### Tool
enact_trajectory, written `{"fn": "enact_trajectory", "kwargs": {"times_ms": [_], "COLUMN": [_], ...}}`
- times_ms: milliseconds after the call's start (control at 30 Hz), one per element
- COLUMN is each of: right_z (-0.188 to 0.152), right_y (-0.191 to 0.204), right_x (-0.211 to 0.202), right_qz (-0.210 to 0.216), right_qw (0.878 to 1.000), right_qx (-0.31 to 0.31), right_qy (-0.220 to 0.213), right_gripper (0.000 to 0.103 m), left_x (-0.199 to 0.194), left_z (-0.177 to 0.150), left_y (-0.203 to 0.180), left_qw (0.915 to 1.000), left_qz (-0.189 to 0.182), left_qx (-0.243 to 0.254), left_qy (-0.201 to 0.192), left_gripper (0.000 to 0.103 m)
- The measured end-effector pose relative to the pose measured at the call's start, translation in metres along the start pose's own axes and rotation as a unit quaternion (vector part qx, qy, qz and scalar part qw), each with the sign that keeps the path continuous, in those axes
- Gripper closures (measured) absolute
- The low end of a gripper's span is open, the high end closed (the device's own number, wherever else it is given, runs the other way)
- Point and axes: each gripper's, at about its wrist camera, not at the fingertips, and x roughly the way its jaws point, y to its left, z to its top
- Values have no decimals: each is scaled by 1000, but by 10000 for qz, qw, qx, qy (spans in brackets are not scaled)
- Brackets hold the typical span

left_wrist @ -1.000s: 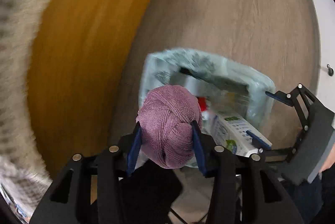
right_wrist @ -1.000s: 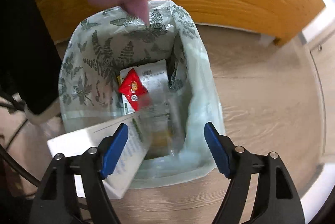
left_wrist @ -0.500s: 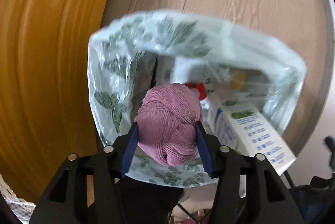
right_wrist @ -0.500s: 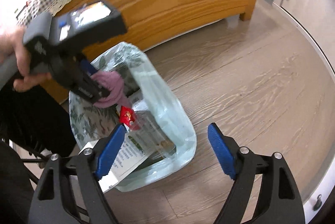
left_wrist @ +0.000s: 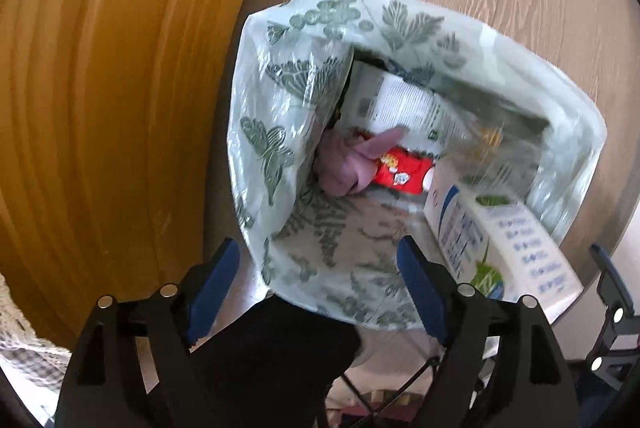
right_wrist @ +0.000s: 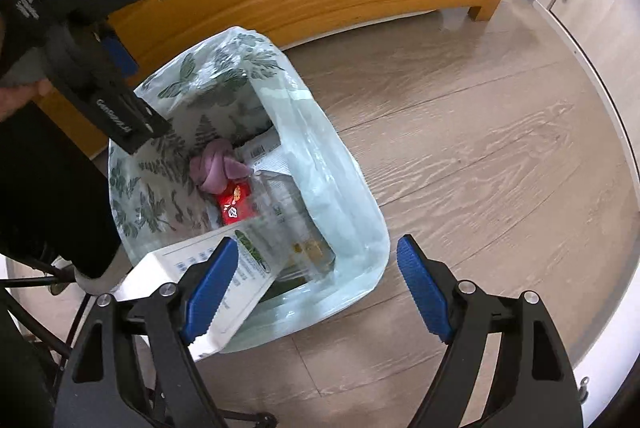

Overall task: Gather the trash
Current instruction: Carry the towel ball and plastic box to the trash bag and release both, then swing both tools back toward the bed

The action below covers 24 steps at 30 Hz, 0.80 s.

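purple yarn [left_wrist: 346, 164] in bag [left_wrist: 280, 156] | carton [left_wrist: 516, 248] leaning — both jaws spread, empty

I see a crumpled mauve cloth [left_wrist: 344, 164] lying inside the leaf-printed trash bag [left_wrist: 276, 132], resting against a red wrapper [left_wrist: 402, 170], beside a white carton [left_wrist: 500, 248] leaning out over the rim.

cloth [left_wrist: 346, 164] in bag [left_wrist: 272, 148] | on wrapper [left_wrist: 400, 170] | carton [left_wrist: 508, 240] at rim
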Motion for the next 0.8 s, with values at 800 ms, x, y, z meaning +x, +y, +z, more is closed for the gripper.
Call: {"fn": "enact_trajectory", "kwargs": {"times_ms": [800], "right_z": [200], "right_y": [100], "right_x": [-193], "right_qz": [-575], "right_qw": [9744], "right_qx": [-718], "right_qy": [-2053], "right_gripper": [25], "left_x": [-237], "left_z": [-199], "left_y": [238], "left_qw": [8711], "left_qz": [-1230], "left_qx": [-2346], "left_qy": [-4135], "left_gripper": [22]}}
